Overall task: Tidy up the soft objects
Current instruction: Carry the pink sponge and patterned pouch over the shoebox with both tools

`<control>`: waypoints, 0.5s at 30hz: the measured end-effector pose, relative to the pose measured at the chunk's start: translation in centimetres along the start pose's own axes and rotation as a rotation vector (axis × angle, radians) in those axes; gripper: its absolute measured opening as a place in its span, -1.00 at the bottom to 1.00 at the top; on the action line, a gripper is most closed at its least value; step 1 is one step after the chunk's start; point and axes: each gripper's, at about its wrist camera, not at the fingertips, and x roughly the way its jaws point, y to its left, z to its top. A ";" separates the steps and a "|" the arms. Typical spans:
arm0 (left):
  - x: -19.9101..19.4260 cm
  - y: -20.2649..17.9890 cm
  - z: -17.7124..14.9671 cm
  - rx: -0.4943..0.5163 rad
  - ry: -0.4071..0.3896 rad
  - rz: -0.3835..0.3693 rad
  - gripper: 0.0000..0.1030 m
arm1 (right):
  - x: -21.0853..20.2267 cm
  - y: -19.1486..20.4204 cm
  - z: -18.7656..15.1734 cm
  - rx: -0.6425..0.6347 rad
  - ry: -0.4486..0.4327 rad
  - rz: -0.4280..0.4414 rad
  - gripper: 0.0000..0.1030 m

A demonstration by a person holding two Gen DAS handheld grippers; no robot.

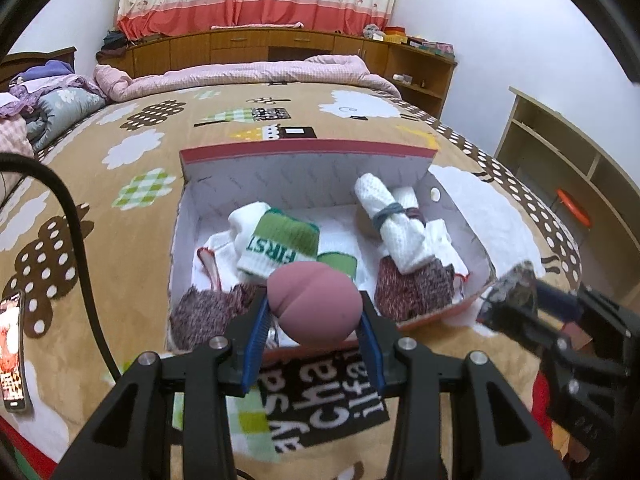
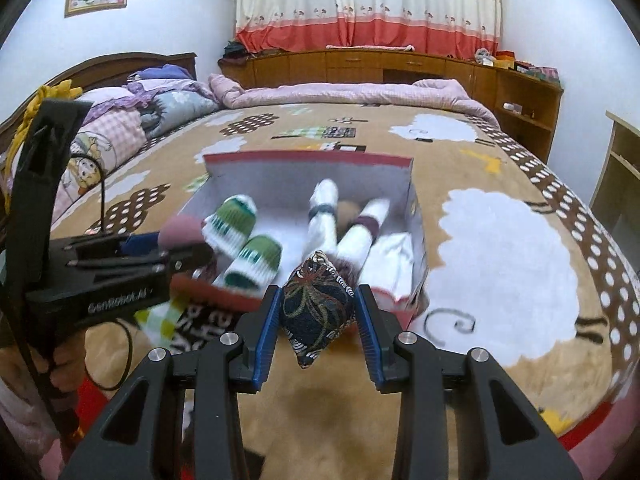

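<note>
Bedspread [image 1: 100,240] carries the box [image 1: 304,150]; left gripper [image 1: 314,332] clamps a pink ball [image 1: 314,306], right gripper [image 2: 318,330] a patterned beanbag [image 2: 318,308]

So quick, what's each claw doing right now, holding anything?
Left gripper: closed on a pink sponge.
Right gripper: closed on a dark patterned beanbag.

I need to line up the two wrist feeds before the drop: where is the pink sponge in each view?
Left wrist: pink sponge sits low centre, clamped between the left gripper fingers, over the box's near edge.
Right wrist: the sponge shows at left of centre, at the tip of the other gripper.
Shared landmark: the green-cuffed socks in the red-rimmed box.
</note>
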 end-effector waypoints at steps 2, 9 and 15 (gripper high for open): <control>0.3 -0.1 0.4 0.002 0.000 0.002 -0.15 | 0.5 -0.3 0.6 0.002 -0.006 -0.009 -0.26; 1.3 -0.6 2.1 0.018 -0.016 0.004 -0.15 | 2.3 -1.7 1.9 0.027 -0.012 -0.031 -0.27; 2.4 -0.2 2.1 0.004 0.000 0.010 -0.15 | 3.7 -2.8 2.5 0.036 -0.018 -0.060 -0.27</control>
